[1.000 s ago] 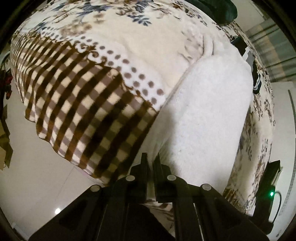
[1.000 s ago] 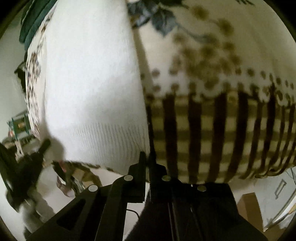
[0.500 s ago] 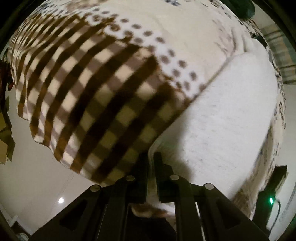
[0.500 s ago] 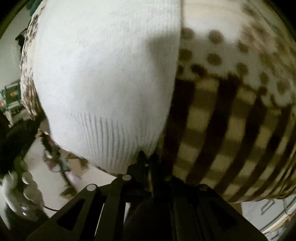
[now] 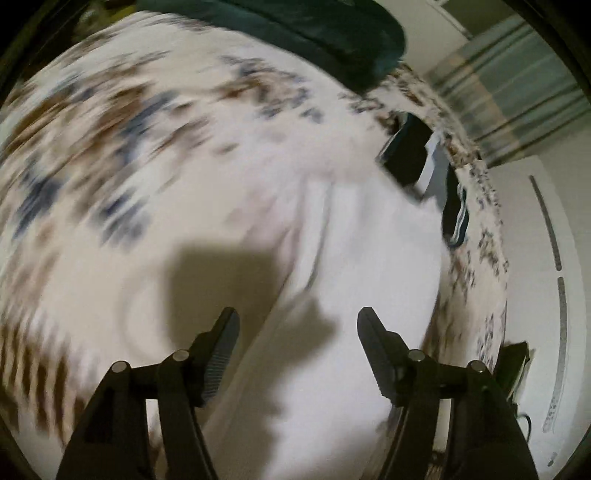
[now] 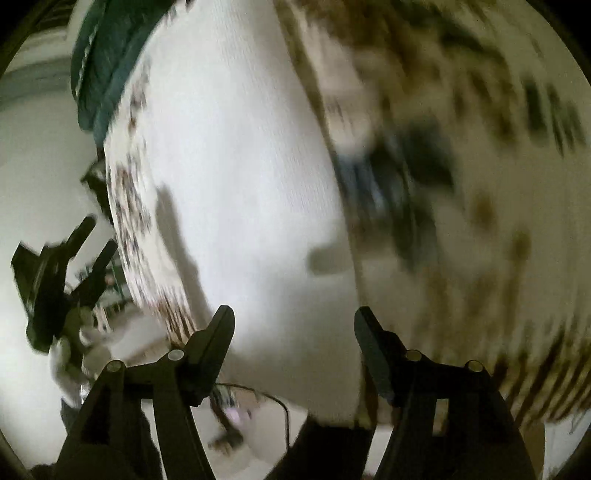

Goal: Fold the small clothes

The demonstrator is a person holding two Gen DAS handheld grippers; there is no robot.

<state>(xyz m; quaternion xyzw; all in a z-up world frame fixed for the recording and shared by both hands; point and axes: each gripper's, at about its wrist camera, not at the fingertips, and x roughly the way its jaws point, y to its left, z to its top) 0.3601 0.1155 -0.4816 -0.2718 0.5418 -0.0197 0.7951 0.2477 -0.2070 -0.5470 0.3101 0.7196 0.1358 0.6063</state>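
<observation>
A white knit garment (image 5: 369,266) lies flat on a bed under a floral blanket (image 5: 110,155). My left gripper (image 5: 297,325) hovers above the garment's left edge; its jaws are opening, and nothing is pinched between them. In the right wrist view the same garment (image 6: 240,166) fills the middle. My right gripper (image 6: 294,317) hangs over its near hem, jaws also opening and holding nothing. The left gripper (image 6: 101,232) shows at the far left of that view, off the bed's edge, fingers spread. Both views are motion-blurred.
A dark green garment (image 5: 314,33) lies at the head of the bed. Two folded dark items (image 5: 406,155) (image 5: 456,214) sit beyond the white garment near the bed's right edge. The blanket's brown checked border (image 6: 535,369) hangs over the near side. A white cabinet (image 5: 535,258) stands at the right.
Both grippers were shut on the white garment's near hem; both have let go and spread their jaws. Both have swung further over the bed, with the garment now lying flat.
</observation>
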